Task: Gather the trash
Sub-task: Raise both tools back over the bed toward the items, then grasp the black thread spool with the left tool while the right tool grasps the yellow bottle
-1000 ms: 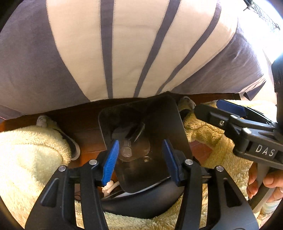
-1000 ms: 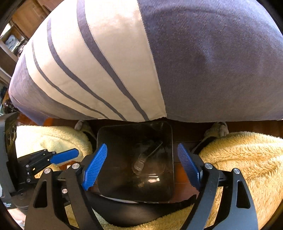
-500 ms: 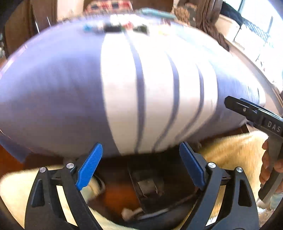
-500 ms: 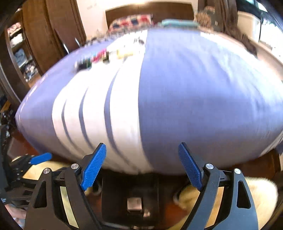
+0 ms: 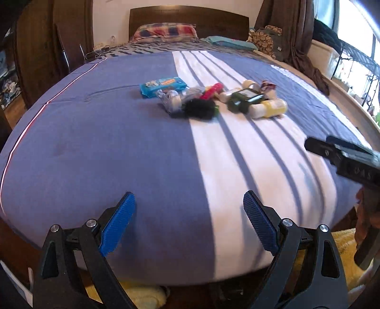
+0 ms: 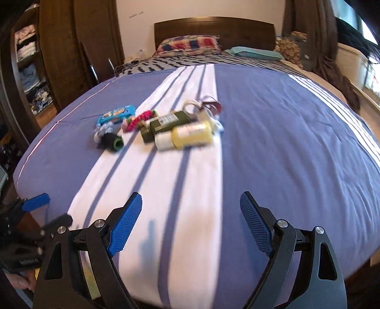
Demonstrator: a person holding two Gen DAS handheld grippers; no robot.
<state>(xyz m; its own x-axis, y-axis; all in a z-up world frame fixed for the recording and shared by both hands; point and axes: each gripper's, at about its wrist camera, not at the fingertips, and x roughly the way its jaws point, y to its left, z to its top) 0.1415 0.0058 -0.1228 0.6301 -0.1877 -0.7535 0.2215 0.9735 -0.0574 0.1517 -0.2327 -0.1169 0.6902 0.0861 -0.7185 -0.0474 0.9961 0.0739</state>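
Observation:
A pile of trash lies in the middle of the blue and white striped bed (image 5: pixel 114 147). It holds a blue packet (image 5: pixel 162 86), a clear crumpled wrapper (image 5: pixel 173 101), a black fuzzy lump (image 5: pixel 199 108), a red item (image 5: pixel 211 91), a dark green bottle (image 5: pixel 244 98) and a yellow bottle (image 5: pixel 268 108). The right wrist view shows the same yellow bottle (image 6: pixel 187 137), green bottle (image 6: pixel 166 124) and blue packet (image 6: pixel 116 115). My left gripper (image 5: pixel 188 223) hangs open and empty over the bed's near edge. My right gripper (image 6: pixel 191 223) is open and empty too, well short of the pile.
A dark headboard (image 5: pixel 190 21) and a checked pillow (image 5: pixel 166 31) are at the far end. A wooden wardrobe (image 6: pixel 61 47) stands on the left and a window (image 5: pixel 356 47) on the right. A yellow fluffy rug (image 5: pixel 344 242) lies on the floor below the bed's edge.
Both grippers rose from the black bin on the floor to above the bed's edge and tilted up. The left jaws widened. The bin has dropped out of view.

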